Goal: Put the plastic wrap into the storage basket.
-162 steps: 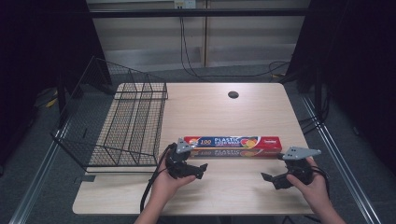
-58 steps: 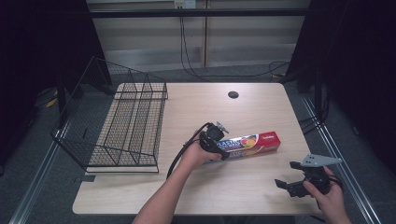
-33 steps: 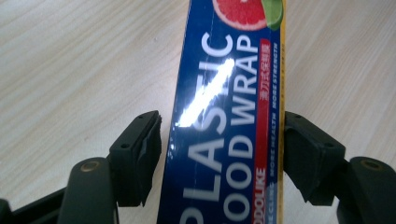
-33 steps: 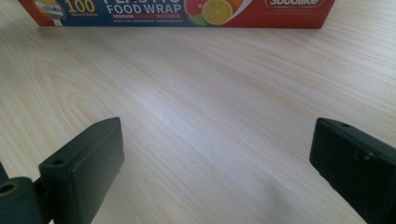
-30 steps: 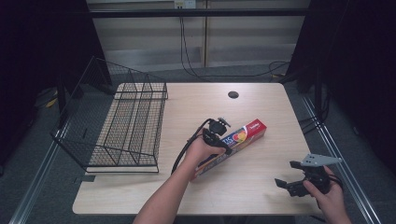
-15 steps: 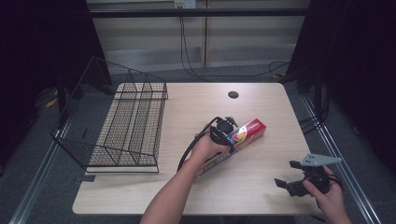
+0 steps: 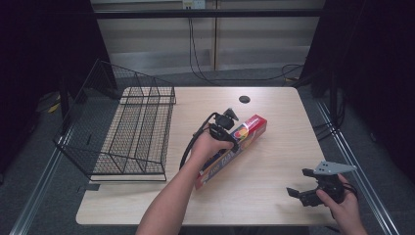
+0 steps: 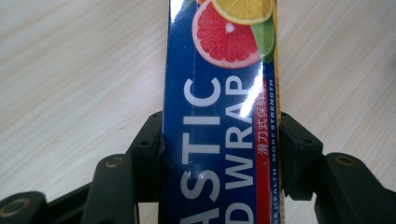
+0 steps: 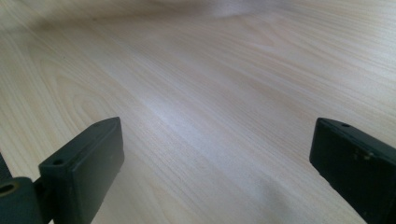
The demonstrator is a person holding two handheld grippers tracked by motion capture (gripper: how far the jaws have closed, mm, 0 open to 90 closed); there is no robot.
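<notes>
Box: a long, narrow plastic wrap box (image 7: 234,149), mostly deep blue, with a red strip along one long edge and a thin yellow edge beside it.
Print: big white letters run along the blue face; in the left gripper view they read as parts of "PLASTIC" and "WRAP" on the box (image 8: 219,116), with small Chinese characters on the red strip.
Picture on it: cut citrus at one end, a pink grapefruit half, a yellow lemon slice and a bit of green lime.
Surface: glossy, it throws back the room's light in white streaks.
Where it lies: on the middle of the pale wooden table (image 7: 274,196), set on a slant, its fruit end pointing away towards the far right, its other end towards the person's near side.
Near end: looks to rest on the tabletop; whether the far end is clear of it I cannot tell.
Left gripper (image 7: 226,128): clamped across the box's width, one black jaw pressed on each long side, the grip nearer the fruit end than the middle.
Left hand (image 7: 209,146): wrapped round the gripper body, over the box.
Right gripper (image 7: 304,185): jaws spread wide with only bare wood between them, near the table's front right corner, well apart from the box.
Wire rack (image 7: 125,132): black, at the table's left side, apart from the box.
</notes>
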